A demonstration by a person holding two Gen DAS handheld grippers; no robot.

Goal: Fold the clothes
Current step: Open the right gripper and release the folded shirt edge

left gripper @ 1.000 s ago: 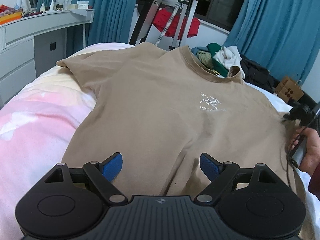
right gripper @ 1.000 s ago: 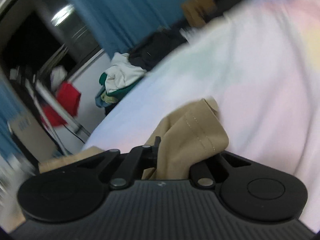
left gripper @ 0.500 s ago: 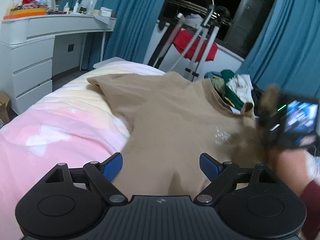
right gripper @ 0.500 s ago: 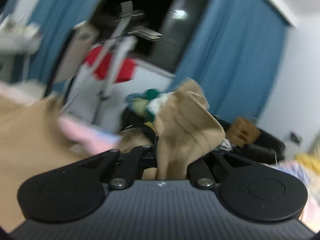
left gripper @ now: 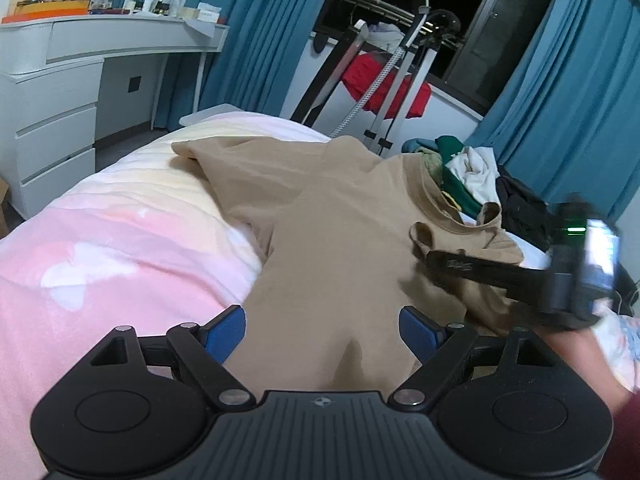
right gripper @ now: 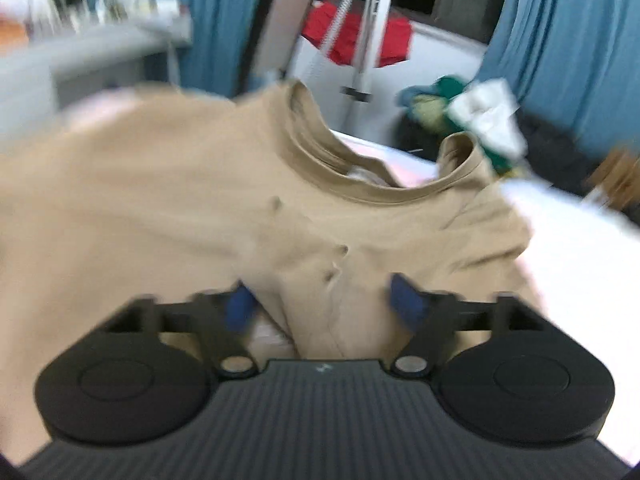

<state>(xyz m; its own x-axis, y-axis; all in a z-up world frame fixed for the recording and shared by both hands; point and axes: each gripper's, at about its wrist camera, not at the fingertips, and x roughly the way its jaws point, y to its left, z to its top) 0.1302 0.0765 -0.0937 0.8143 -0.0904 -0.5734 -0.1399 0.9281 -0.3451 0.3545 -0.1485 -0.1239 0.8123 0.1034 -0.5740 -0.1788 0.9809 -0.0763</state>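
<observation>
A tan T-shirt [left gripper: 340, 216] lies front up on the pink bed [left gripper: 100, 248], collar [left gripper: 432, 196] at the far side. Its right sleeve is folded in over the chest [left gripper: 472, 248]. My left gripper [left gripper: 322, 326] is open and empty, low over the shirt's lower part. My right gripper [right gripper: 324, 300] is open over the folded-in sleeve; the shirt [right gripper: 200, 200] fills that blurred view. The right gripper also shows in the left wrist view [left gripper: 440, 260], reaching in from the right over the sleeve.
A white dresser [left gripper: 52, 112] stands at the left. A drying rack with a red garment [left gripper: 384, 84] and blue curtains [left gripper: 560, 92] are behind the bed. A pile of clothes [left gripper: 472, 172] lies past the collar.
My right gripper carried the right sleeve across onto the chest and opened, letting it go. My left gripper rose and drew back a little, staying open.
</observation>
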